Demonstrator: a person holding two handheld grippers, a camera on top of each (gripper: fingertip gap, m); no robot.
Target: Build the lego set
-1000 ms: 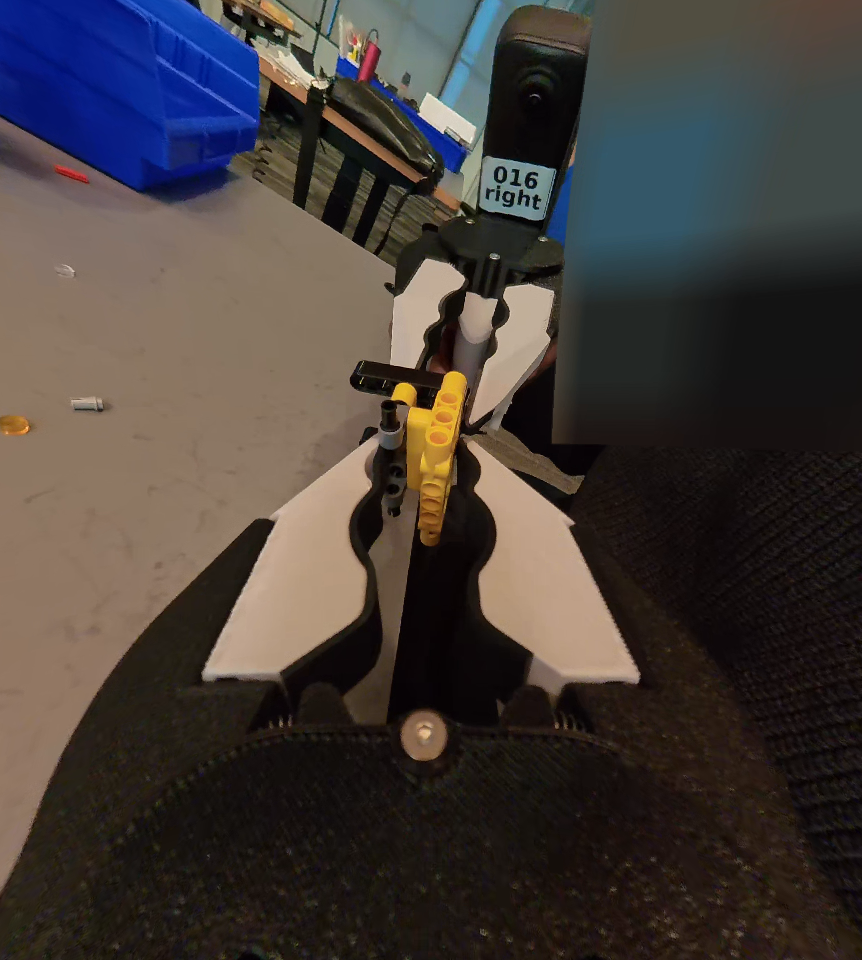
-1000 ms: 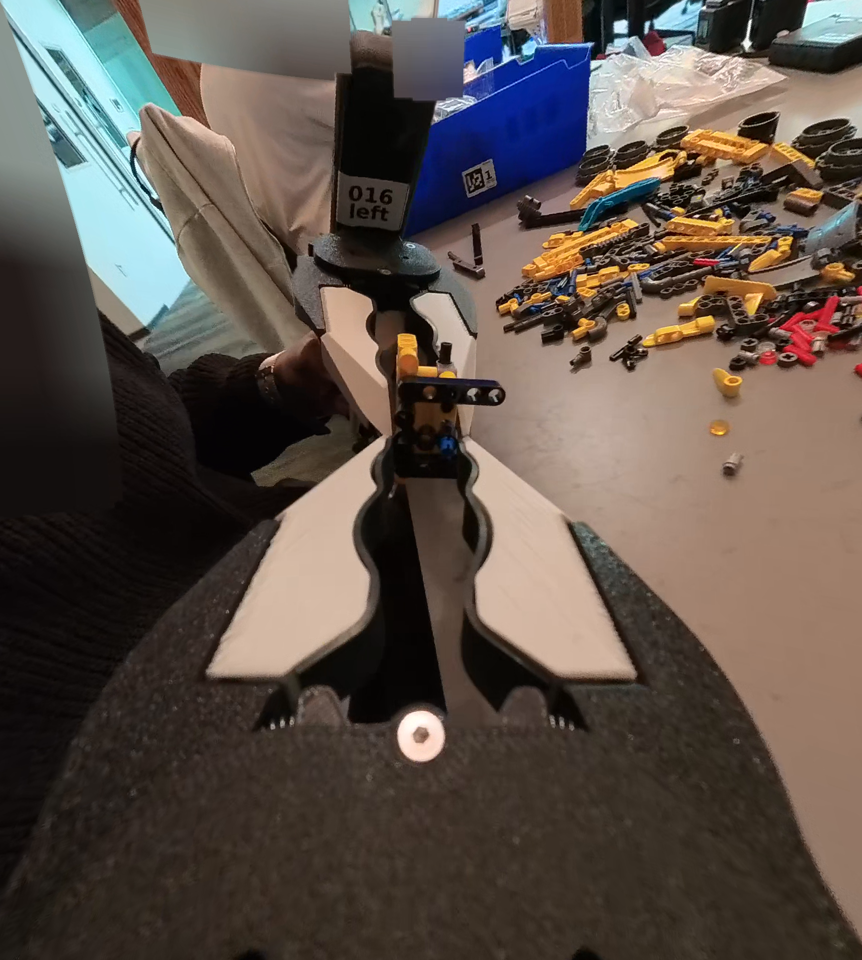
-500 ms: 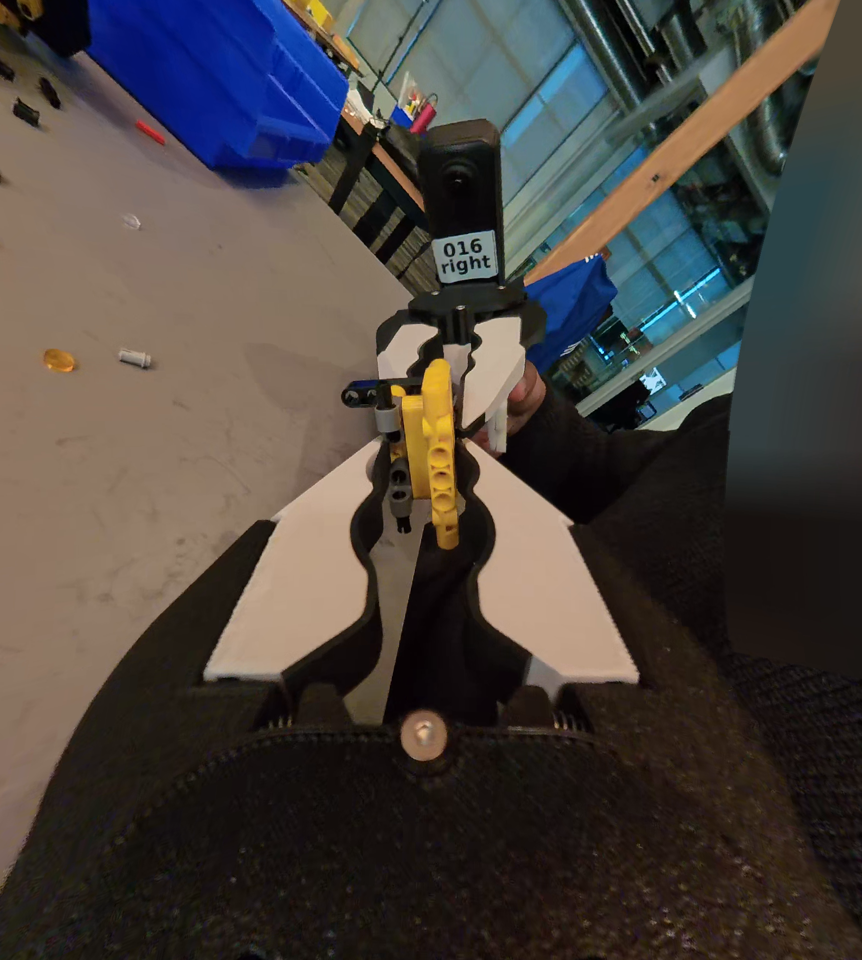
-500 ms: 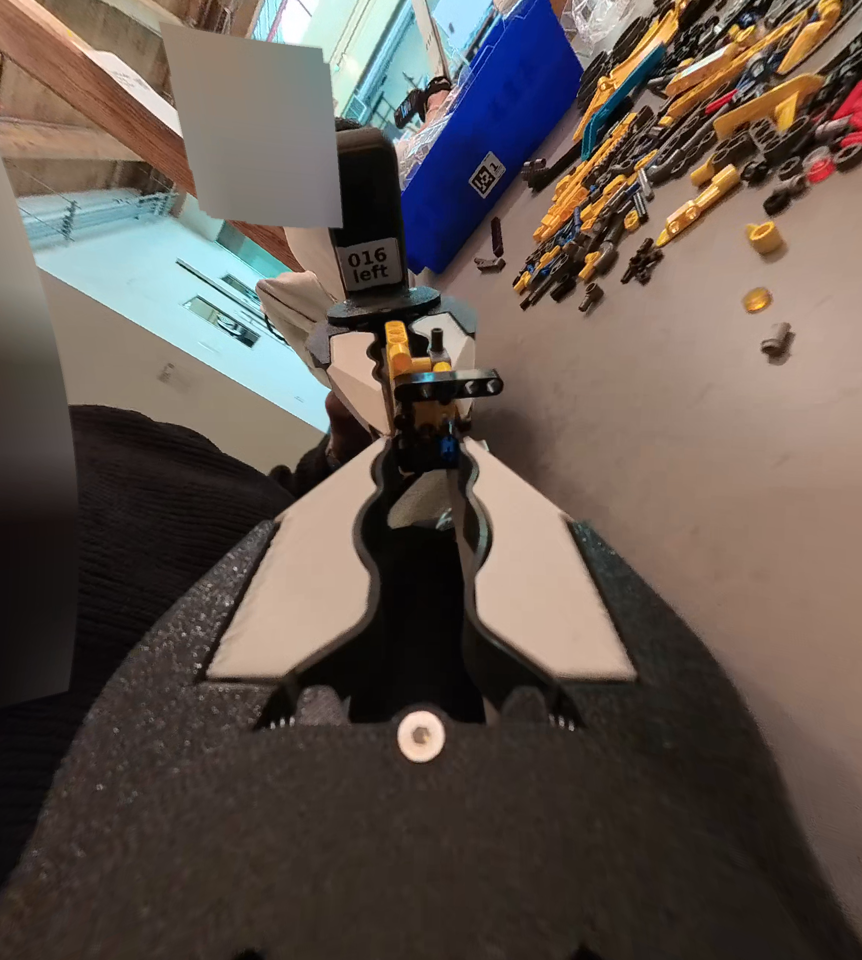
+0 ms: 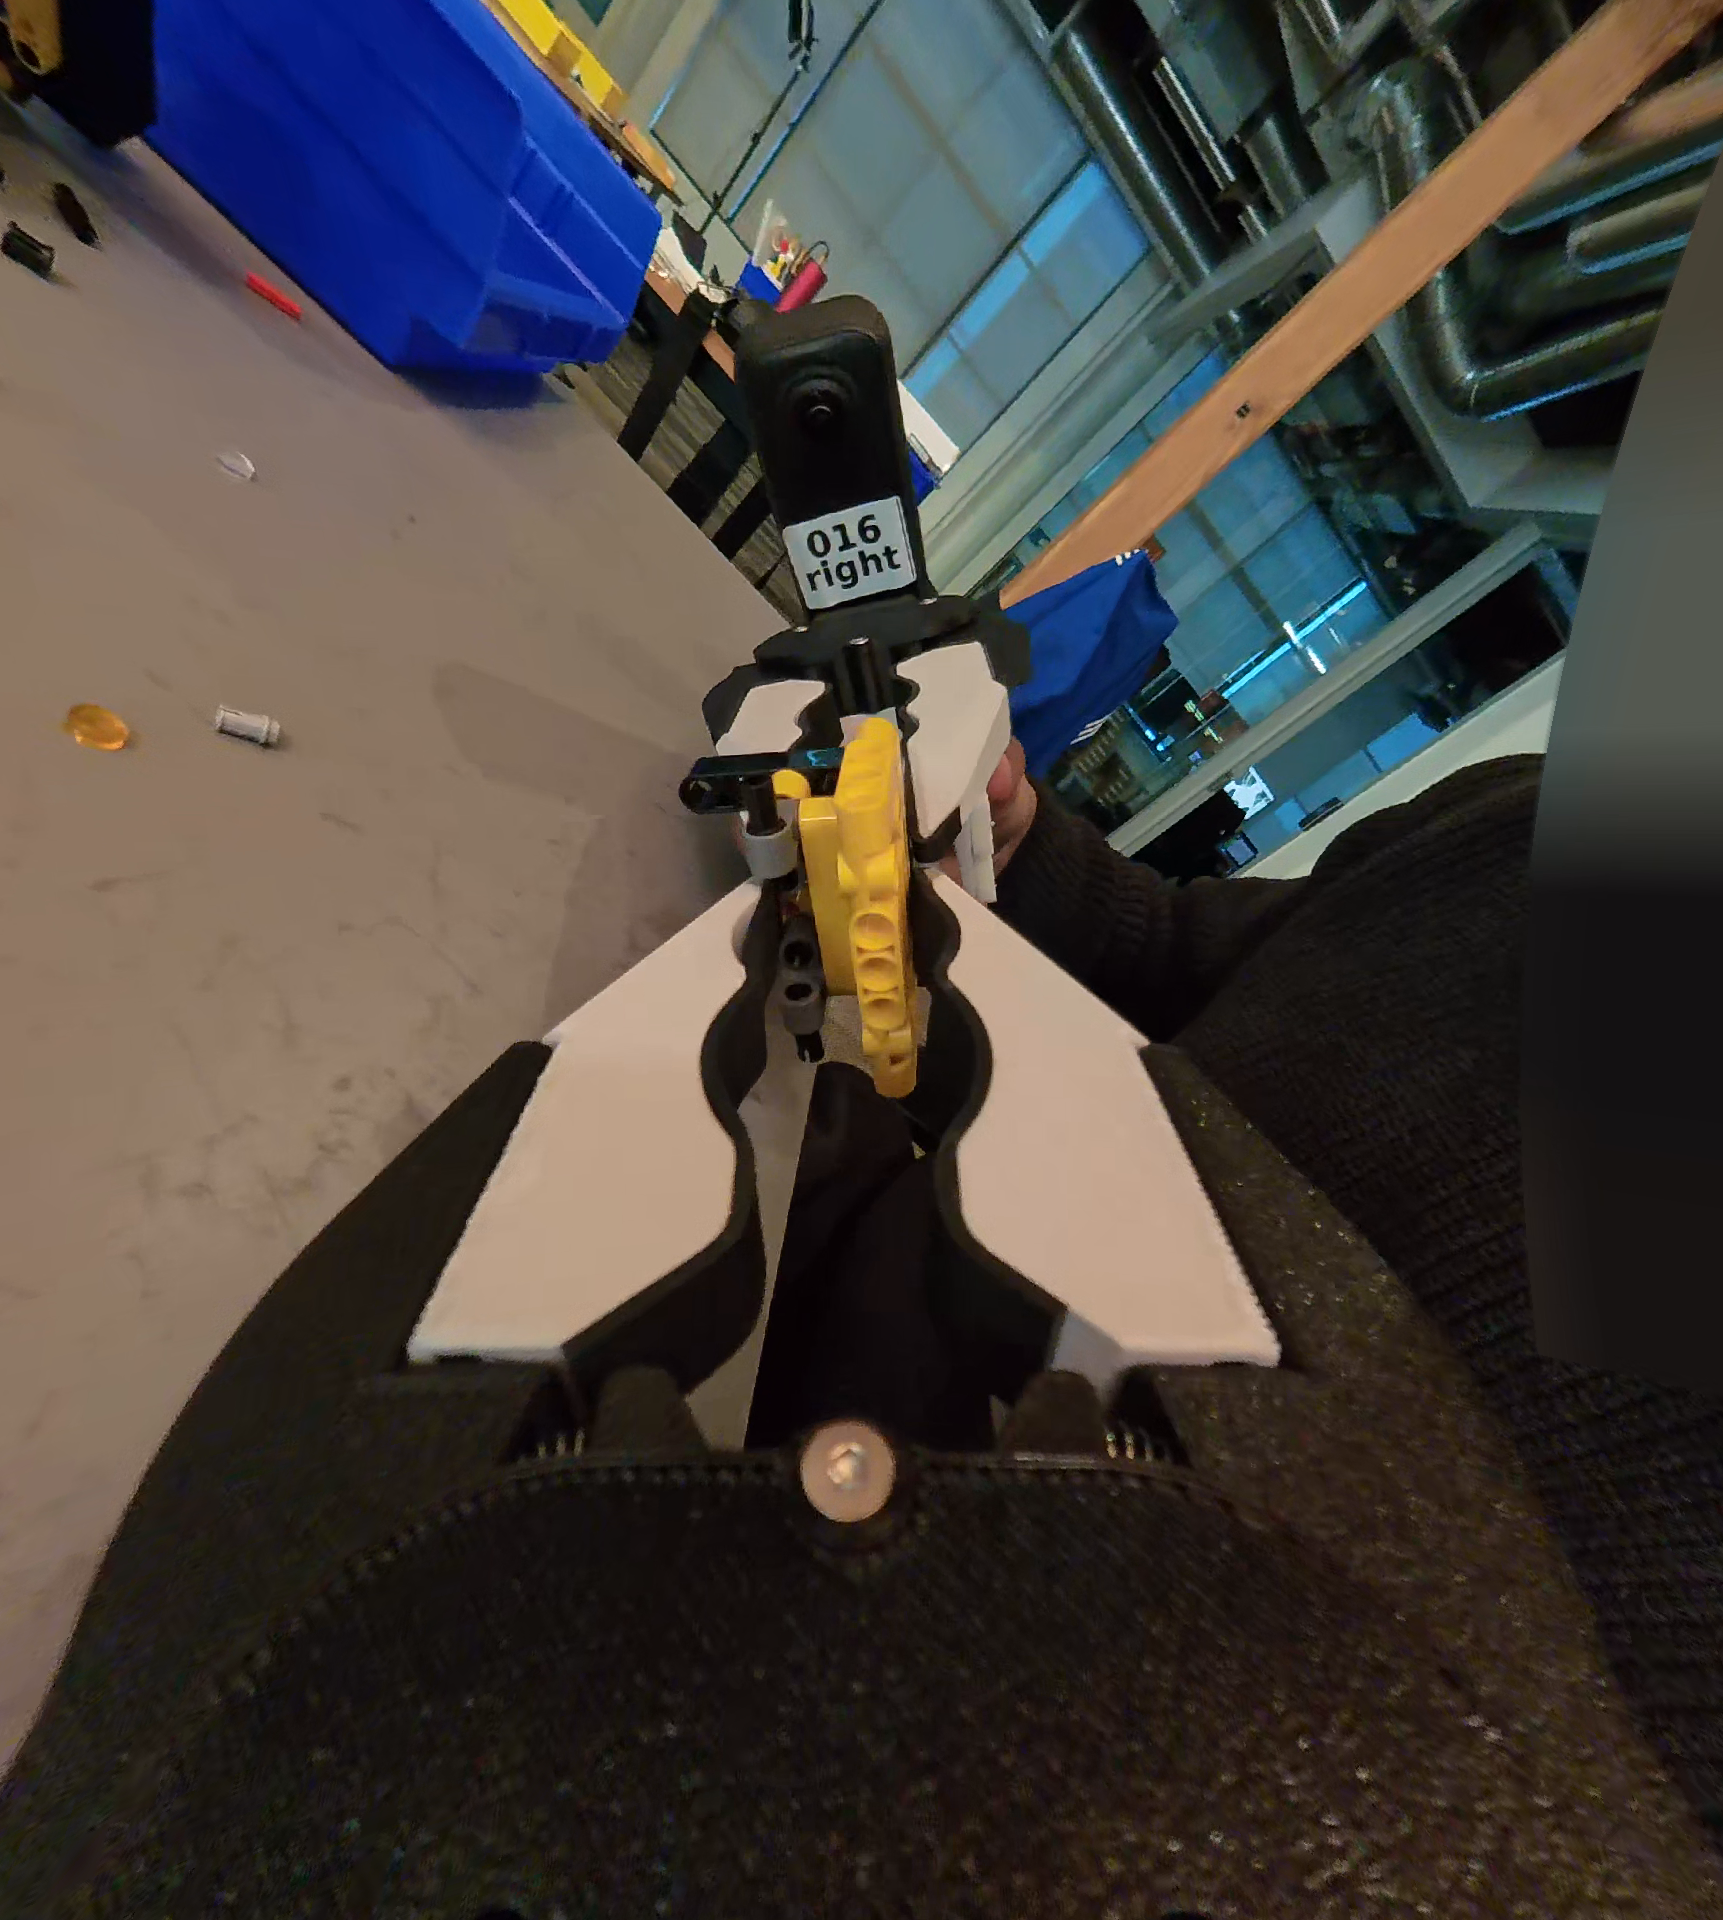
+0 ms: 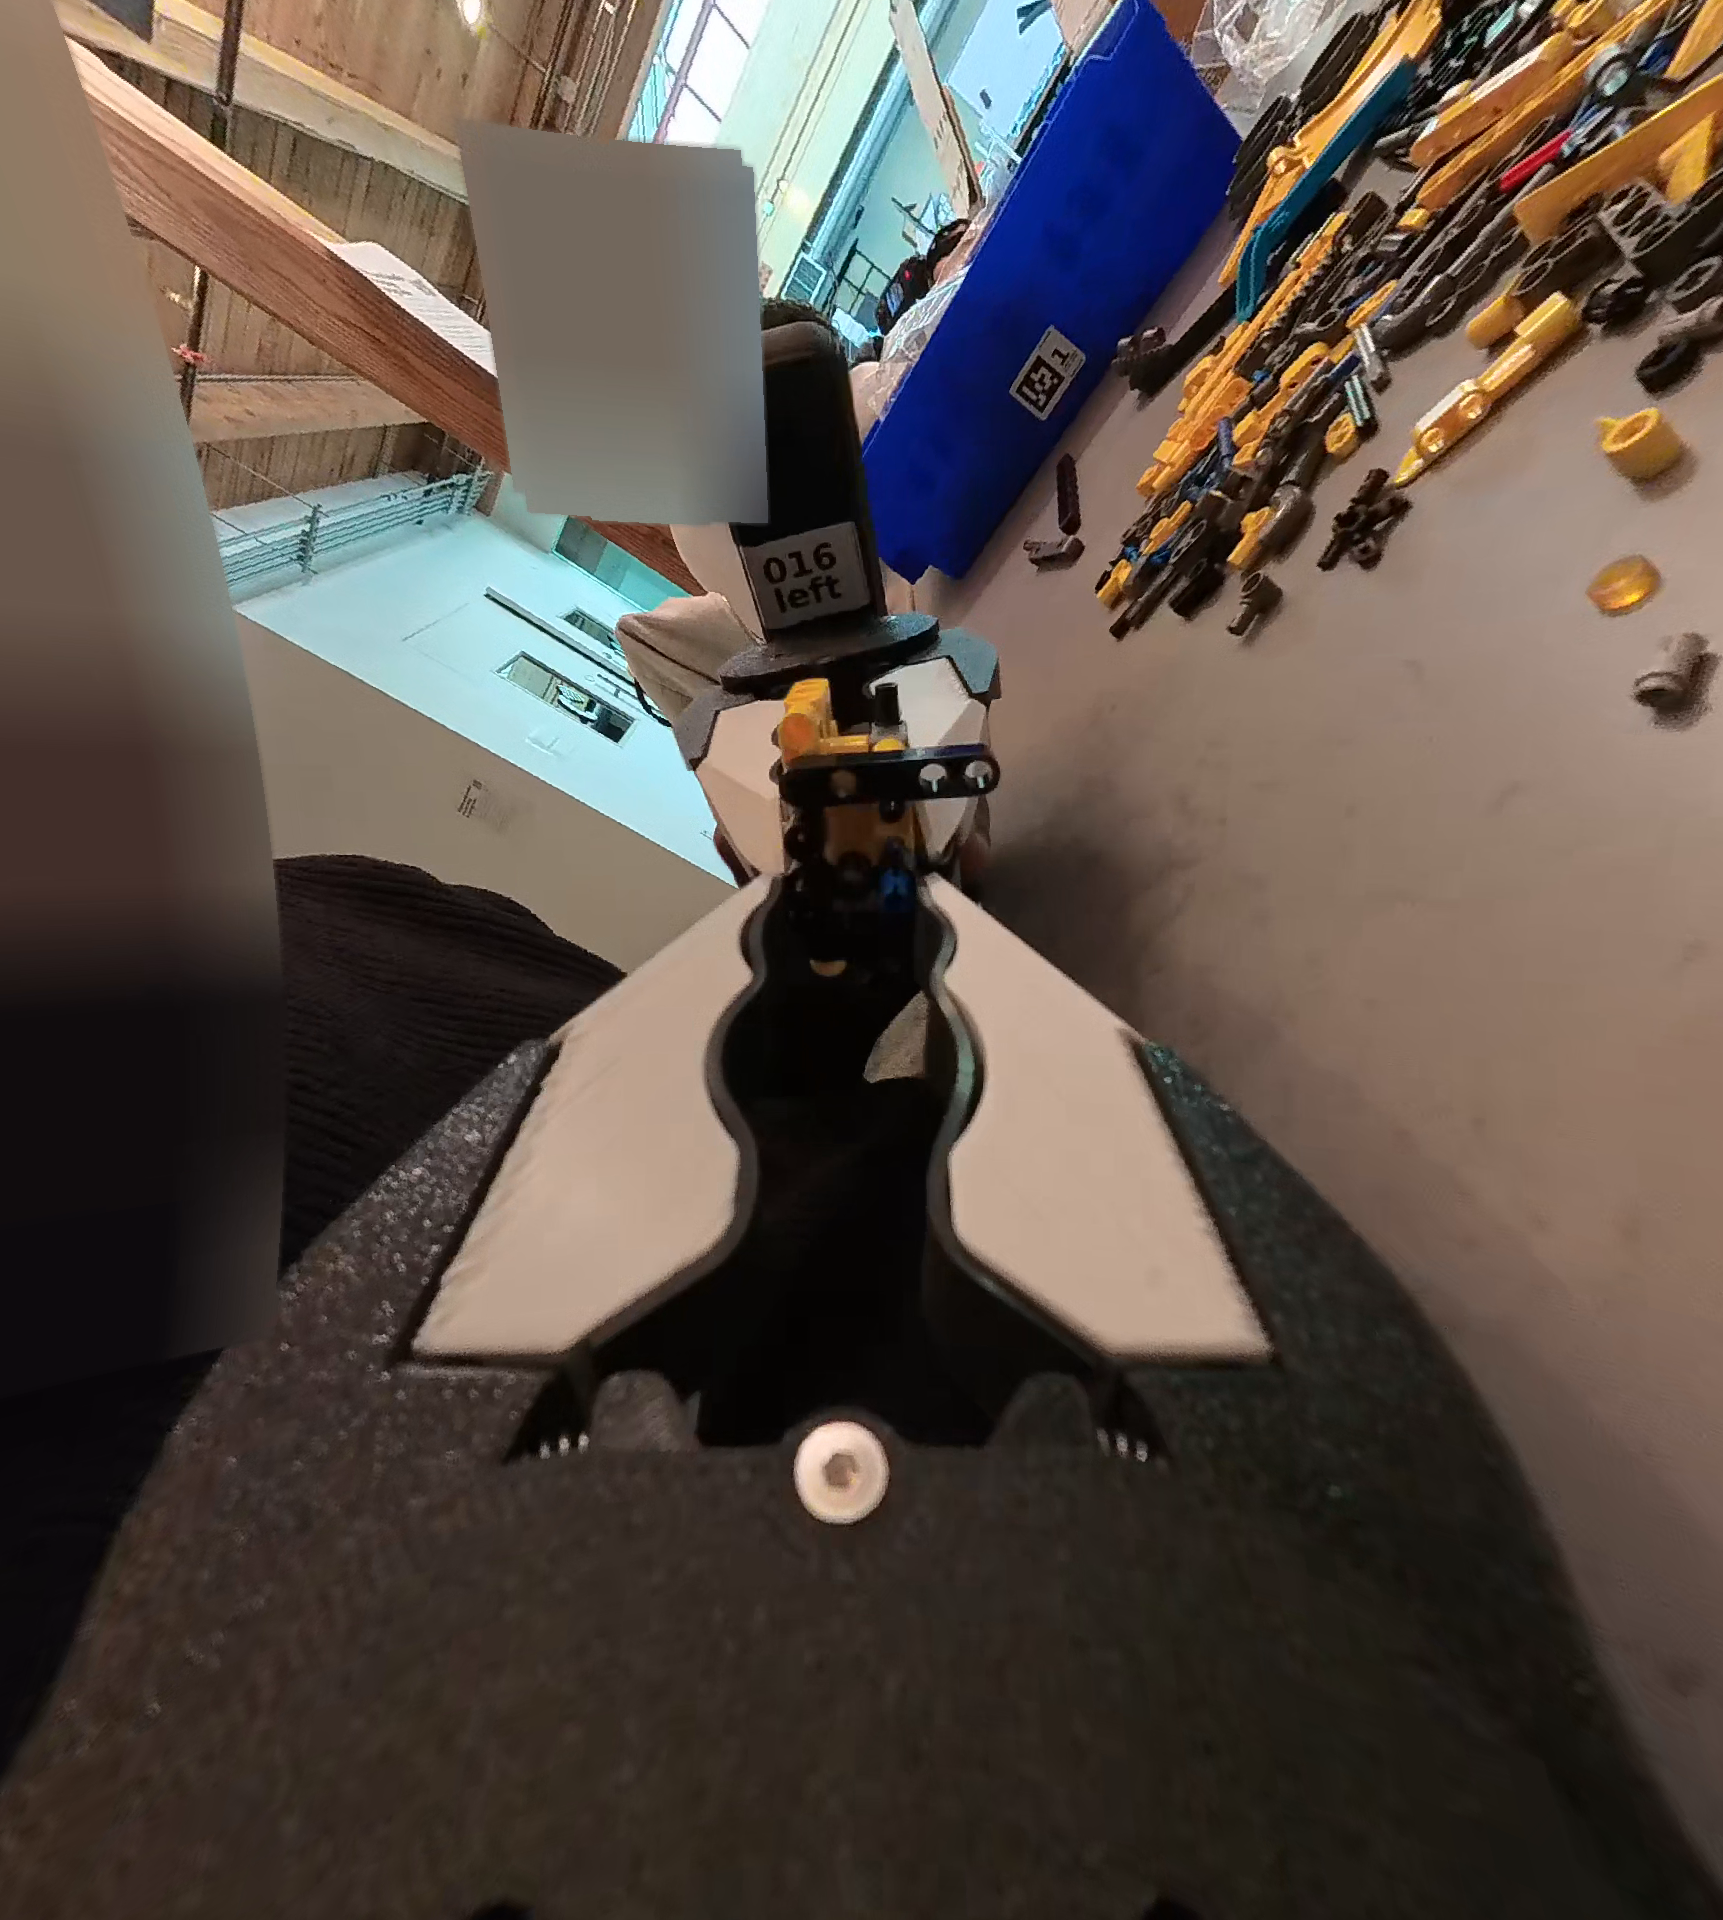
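Observation:
Both grippers face each other, tip to tip, above the grey table, and share one small brick assembly. In the left wrist view my left gripper [image 5: 846, 904] is shut on its yellow holed beam [image 5: 867, 914], with grey and black pins [image 5: 797, 987] on the left side. A thin black beam [image 5: 763, 767] sticks out sideways. The right gripper [image 5: 862, 748] meets the assembly from the far side. In the right wrist view my right gripper [image 6: 852, 894] is shut on the black and yellow end of the assembly [image 6: 852, 831]; the black beam [image 6: 898, 777] crosses it, and the left gripper [image 6: 836, 717] is behind.
A grey table [image 5: 265, 935] holds a blue bin [image 5: 389, 197], an orange disc [image 5: 95, 725] and a grey pin [image 5: 247, 724]. In the right wrist view a pile of yellow and black bricks [image 6: 1408, 312] lies by a blue bin [image 6: 1033, 312]. A dark knitted sleeve [image 5: 1356, 987] fills the right. My left and right fingertips are right by each other.
Both grippers have tilted upward with the assembly held between them, so more of the ceiling and windows shows. The grip on the assembly has not changed.

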